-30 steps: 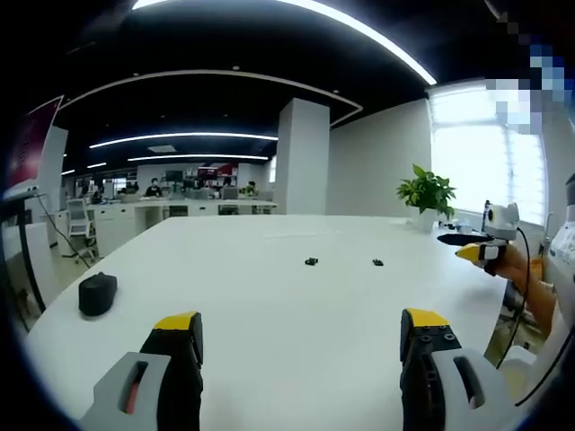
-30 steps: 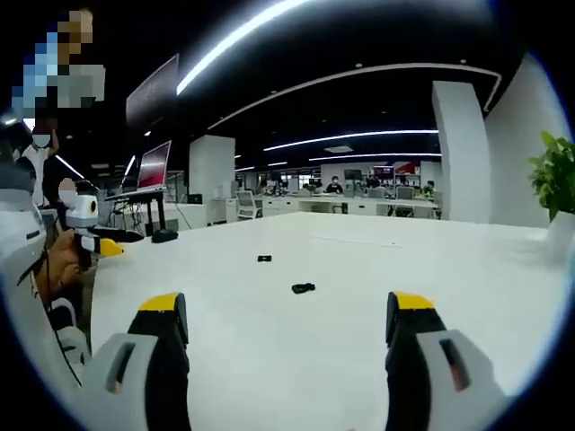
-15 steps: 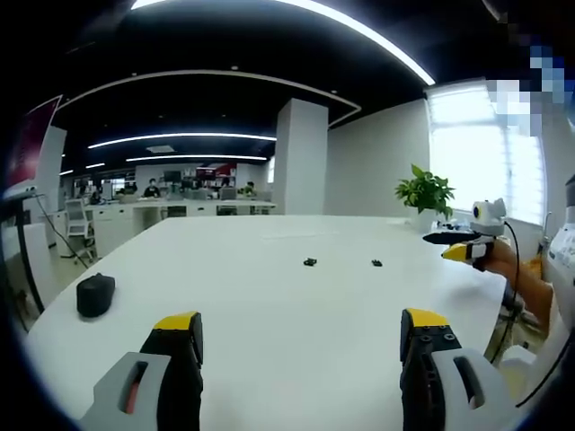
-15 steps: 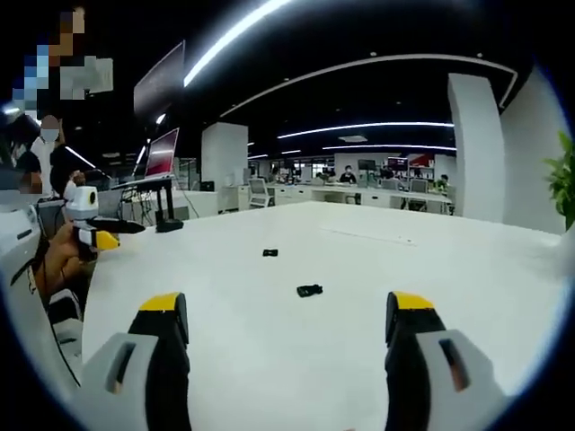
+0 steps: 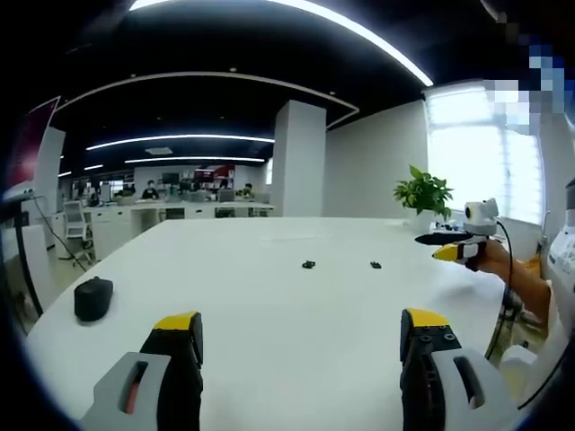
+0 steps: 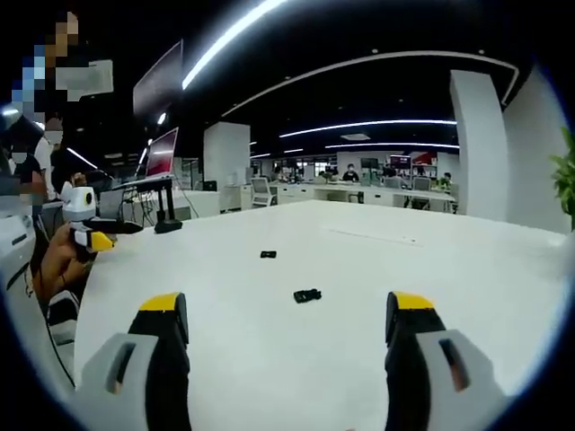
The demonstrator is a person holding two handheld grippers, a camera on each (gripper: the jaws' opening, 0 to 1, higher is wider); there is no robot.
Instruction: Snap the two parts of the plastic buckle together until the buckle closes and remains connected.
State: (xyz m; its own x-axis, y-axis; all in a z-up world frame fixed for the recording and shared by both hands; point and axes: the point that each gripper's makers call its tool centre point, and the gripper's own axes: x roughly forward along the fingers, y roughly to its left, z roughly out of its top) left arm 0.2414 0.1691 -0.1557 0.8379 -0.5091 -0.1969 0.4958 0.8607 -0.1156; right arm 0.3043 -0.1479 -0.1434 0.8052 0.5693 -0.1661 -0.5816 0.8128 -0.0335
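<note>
Left gripper (image 5: 301, 346) jaws stood apart, empty; right gripper (image 6: 287, 337) likewise apart and empty. Two buckle parts (image 5: 309, 265) (image 5: 375, 264) lay separate near the middle of the white table (image 5: 269, 305), well clear of both grippers, one (image 6: 307, 295) closer to the right gripper. Nothing grasped; joining all left. A black object (image 5: 93, 298) sat by the table's left edge, a potted plant (image 5: 424, 193) at the far corner. Open office beyond.

Two buckle halves (image 5: 308, 265) (image 5: 375, 264) too small for detail; plant (image 6: 566, 175) cut off
</note>
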